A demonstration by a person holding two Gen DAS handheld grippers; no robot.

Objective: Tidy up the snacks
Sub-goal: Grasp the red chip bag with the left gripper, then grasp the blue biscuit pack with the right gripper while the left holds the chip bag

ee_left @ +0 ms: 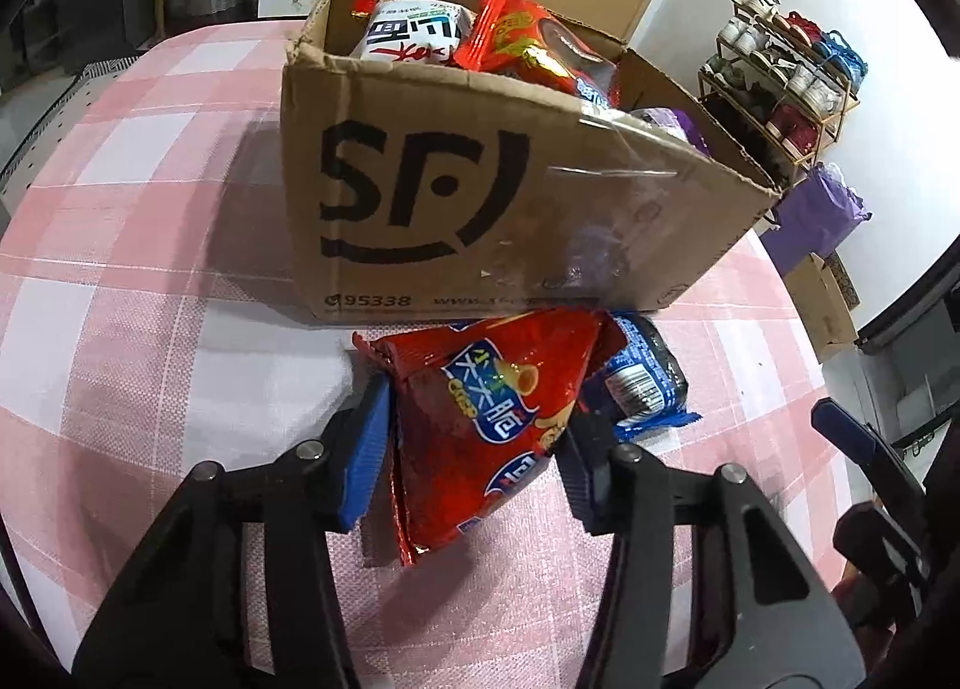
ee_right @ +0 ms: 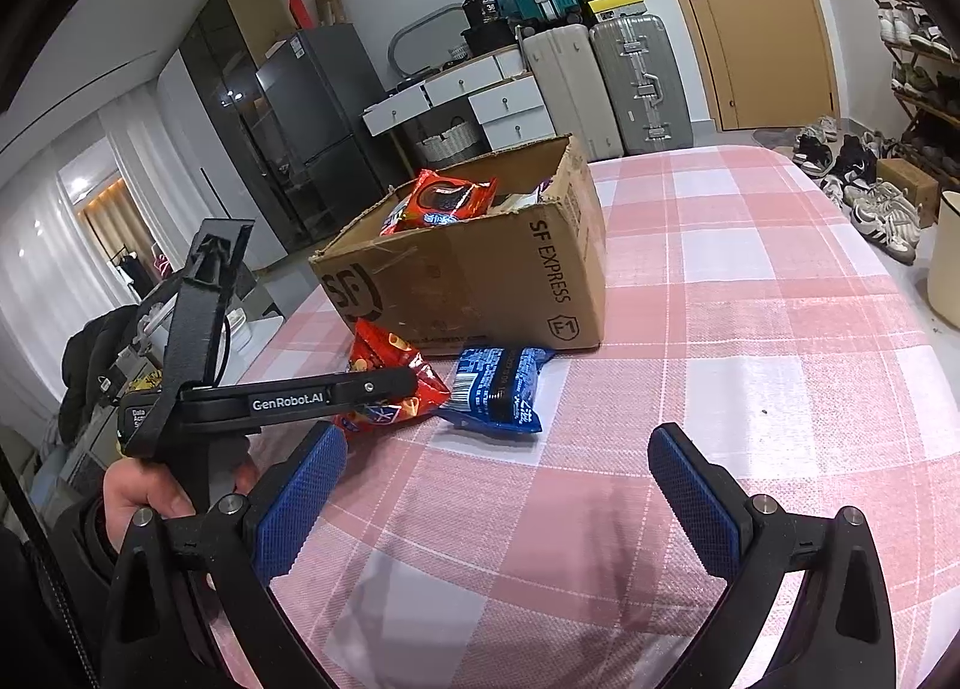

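My left gripper is shut on a red snack bag, held just above the pink checked tablecloth in front of the SF cardboard box. The box holds several snack packs, among them a red cookie pack and a white pack. A blue cookie pack lies on the cloth beside the red bag, right by the box. In the right wrist view my right gripper is open and empty above the cloth, short of the blue pack, the red bag and the box. The left gripper's body is at left.
The table carries the pink checked cloth. Suitcases, white drawers and a fridge stand beyond the far end. A shoe rack and shoes are to the right, with a cream bin.
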